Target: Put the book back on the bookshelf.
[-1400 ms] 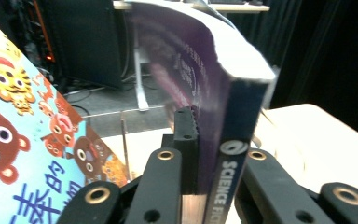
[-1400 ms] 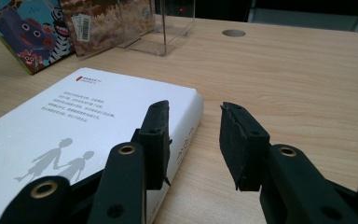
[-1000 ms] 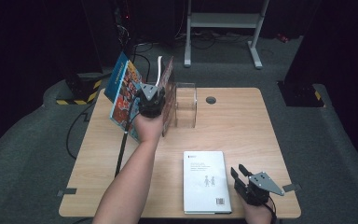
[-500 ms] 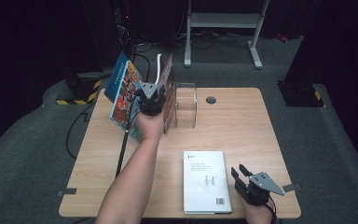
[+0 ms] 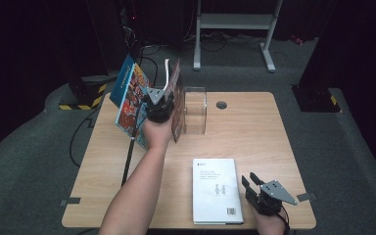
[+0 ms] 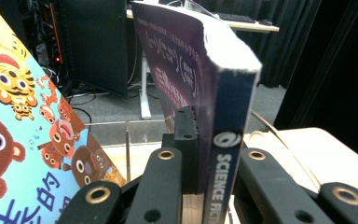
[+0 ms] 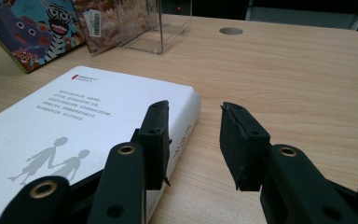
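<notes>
My left gripper (image 5: 159,105) is shut on the lower spine of a dark purple paperback (image 5: 177,98), which it holds upright above the table's far left, beside a clear acrylic stand (image 5: 196,111). In the left gripper view the paperback (image 6: 228,116) is pinched between the jaws of the left gripper (image 6: 209,140). A colourful children's picture book (image 5: 129,100) leans upright just left of that hand. A white book (image 5: 216,188) lies flat at the front. My right gripper (image 5: 249,179) stands open at its right edge; in the right gripper view, the right gripper (image 7: 193,126) has nothing between its jaws and the white book (image 7: 74,116) lies left of them.
The wooden table (image 5: 254,142) has a round cable hole (image 5: 221,104) behind the stand. A white desk frame (image 5: 235,22) stands on the dark floor beyond the table. A black cable (image 5: 78,137) trails off the left side.
</notes>
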Motion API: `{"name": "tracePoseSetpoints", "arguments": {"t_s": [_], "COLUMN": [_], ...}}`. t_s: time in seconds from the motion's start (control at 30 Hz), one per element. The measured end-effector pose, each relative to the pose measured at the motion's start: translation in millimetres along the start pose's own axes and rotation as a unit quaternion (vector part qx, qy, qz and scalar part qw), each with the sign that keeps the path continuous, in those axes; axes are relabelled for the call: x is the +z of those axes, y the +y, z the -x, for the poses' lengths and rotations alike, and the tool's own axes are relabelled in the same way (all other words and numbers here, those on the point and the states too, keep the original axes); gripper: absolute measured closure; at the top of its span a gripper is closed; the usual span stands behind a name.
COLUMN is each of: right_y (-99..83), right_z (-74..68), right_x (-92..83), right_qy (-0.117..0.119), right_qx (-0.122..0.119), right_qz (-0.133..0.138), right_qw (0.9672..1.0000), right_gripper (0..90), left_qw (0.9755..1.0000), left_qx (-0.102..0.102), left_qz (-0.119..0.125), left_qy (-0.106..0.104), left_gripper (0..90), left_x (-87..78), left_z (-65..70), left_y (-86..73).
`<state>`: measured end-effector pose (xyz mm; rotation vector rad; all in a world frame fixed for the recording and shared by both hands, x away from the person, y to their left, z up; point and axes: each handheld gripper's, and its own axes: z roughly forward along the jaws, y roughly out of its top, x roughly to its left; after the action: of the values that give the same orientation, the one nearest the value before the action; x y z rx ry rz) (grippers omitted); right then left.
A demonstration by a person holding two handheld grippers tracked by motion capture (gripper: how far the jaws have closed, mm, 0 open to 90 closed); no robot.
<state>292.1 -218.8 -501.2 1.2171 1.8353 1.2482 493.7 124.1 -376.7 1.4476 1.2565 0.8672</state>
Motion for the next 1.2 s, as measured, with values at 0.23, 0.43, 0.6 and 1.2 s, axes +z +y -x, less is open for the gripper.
{"name": "tracePoseSetpoints", "arguments": {"t_s": [0.23,0.43,0.6,1.2], "right_y": [0.0,-0.1,-1.1,-2.0], "right_z": [-1.4,-1.8,-2.3,-3.1], "right_x": [0.5,0.2,1.6,2.9], "right_qy": [0.002,0.001,0.003,0.002], "right_qx": [0.001,0.000,0.000,-0.003], "right_qz": [0.000,0.001,-0.002,-0.005], "right_qw": [1.0000,1.0000,1.0000,1.0000], "right_gripper": [62.8,62.7,62.6,62.4], "left_qw": [0.9996,0.9991,0.9984,0.9975], "left_qx": [0.011,0.015,0.028,0.023], "left_qz": [-0.024,-0.037,-0.043,-0.057], "left_qy": [0.003,0.014,0.022,0.034], "left_gripper": [77.4,75.1,73.9,63.4], "left_x": [-0.6,-0.4,-1.4,-3.0], "left_z": [-4.1,-10.5,-15.8,-28.6], "left_y": [4.0,5.4,5.4,1.8]}}
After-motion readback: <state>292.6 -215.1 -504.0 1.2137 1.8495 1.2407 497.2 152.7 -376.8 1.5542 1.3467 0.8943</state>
